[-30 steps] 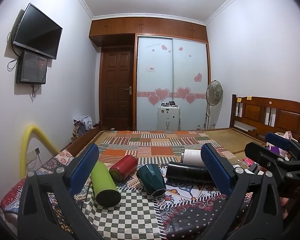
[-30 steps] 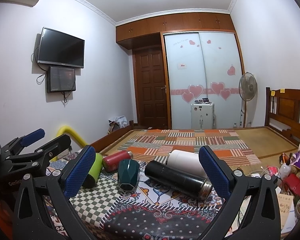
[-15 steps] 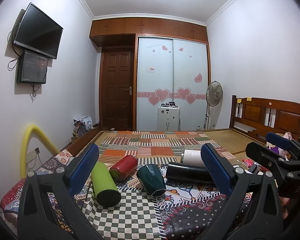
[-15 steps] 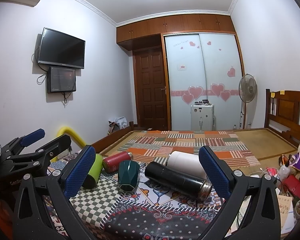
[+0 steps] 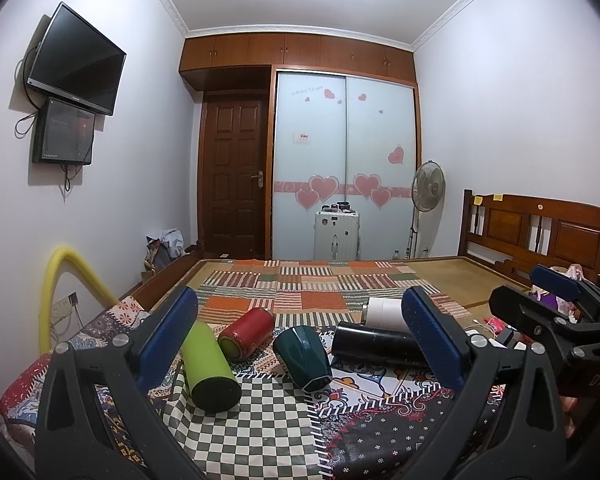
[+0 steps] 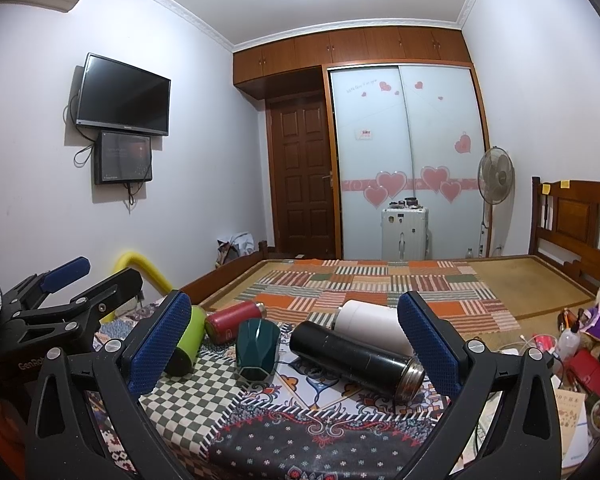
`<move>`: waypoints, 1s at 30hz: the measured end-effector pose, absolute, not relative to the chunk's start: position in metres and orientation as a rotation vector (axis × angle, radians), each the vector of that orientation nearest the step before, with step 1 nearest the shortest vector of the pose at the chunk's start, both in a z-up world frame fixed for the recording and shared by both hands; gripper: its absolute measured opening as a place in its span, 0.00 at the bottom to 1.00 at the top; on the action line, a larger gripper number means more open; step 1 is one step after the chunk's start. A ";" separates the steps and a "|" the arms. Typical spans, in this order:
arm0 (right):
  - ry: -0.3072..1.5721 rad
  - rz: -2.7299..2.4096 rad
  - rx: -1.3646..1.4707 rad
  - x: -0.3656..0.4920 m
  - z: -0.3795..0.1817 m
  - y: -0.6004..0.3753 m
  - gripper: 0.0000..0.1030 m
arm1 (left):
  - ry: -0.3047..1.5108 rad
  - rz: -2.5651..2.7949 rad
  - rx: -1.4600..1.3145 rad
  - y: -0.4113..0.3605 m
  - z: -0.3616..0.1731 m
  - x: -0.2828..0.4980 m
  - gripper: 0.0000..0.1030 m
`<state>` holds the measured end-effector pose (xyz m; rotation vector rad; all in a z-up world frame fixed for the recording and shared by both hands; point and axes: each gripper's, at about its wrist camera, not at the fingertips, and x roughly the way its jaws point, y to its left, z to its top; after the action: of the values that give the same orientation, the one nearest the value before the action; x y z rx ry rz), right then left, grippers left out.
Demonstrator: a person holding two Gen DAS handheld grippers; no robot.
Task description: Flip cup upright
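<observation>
Several cups lie on their sides on the patterned cloth (image 5: 260, 420): a lime green tumbler (image 5: 210, 364), a red cup (image 5: 246, 334), a dark green faceted cup (image 5: 304, 356), a black flask (image 5: 376, 346) and a white cup (image 5: 384, 312). In the right wrist view they show as green (image 6: 190, 338), red (image 6: 232, 322), dark green (image 6: 257, 346), black (image 6: 356, 354) and white (image 6: 370, 320). My left gripper (image 5: 300, 344) is open and empty, short of the cups. My right gripper (image 6: 294, 344) is open and empty, also short of them.
The cloth covers the near end of a bed with a striped patchwork blanket (image 5: 312, 284). A yellow foam tube (image 5: 60, 280) arches at the left. Clutter and toys (image 6: 580, 344) lie at the right. A wooden headboard (image 5: 540, 236) stands at the right.
</observation>
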<state>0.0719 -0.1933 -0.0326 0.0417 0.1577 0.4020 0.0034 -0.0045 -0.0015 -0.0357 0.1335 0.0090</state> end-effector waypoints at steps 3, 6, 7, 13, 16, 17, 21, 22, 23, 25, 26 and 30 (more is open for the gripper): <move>0.164 0.402 0.039 0.074 -0.033 -0.192 1.00 | 0.138 0.009 -0.039 -0.002 -0.004 0.005 1.00; 0.171 0.400 0.034 0.077 -0.034 -0.190 1.00 | 0.146 0.011 -0.042 0.002 -0.006 0.008 1.00; 0.175 0.399 0.030 0.078 -0.035 -0.189 1.00 | 0.151 0.011 -0.043 0.003 -0.007 0.010 1.00; 0.227 0.418 -0.014 0.099 -0.043 -0.176 1.00 | 0.205 0.027 -0.053 0.018 -0.020 0.026 1.00; 0.274 0.446 -0.042 0.116 -0.049 -0.166 1.00 | 0.240 0.043 -0.063 0.029 -0.029 0.036 1.00; 0.292 0.453 -0.054 0.122 -0.052 -0.162 1.00 | 0.250 0.053 -0.063 0.032 -0.032 0.039 1.00; 0.374 0.491 -0.109 0.150 -0.066 -0.141 1.00 | 0.292 0.094 -0.069 0.049 -0.047 0.053 1.00; 0.386 0.497 -0.119 0.154 -0.069 -0.138 1.00 | 0.300 0.099 -0.073 0.052 -0.049 0.055 1.00; 0.408 0.510 -0.132 0.162 -0.072 -0.132 1.00 | 0.307 0.104 -0.078 0.057 -0.053 0.058 1.00; 0.450 0.533 -0.149 0.174 -0.077 -0.124 1.00 | 0.318 0.112 -0.088 0.064 -0.060 0.061 1.00; 0.476 0.550 -0.155 0.181 -0.080 -0.119 1.00 | 0.323 0.117 -0.090 0.068 -0.063 0.063 1.00; 0.585 0.603 -0.171 0.211 -0.094 -0.102 0.97 | 0.332 0.135 -0.091 0.074 -0.074 0.065 1.00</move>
<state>0.2107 -0.1018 -0.0939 -0.1708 0.5849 0.6035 0.0653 0.0739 -0.0736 -0.0906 0.3323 0.1345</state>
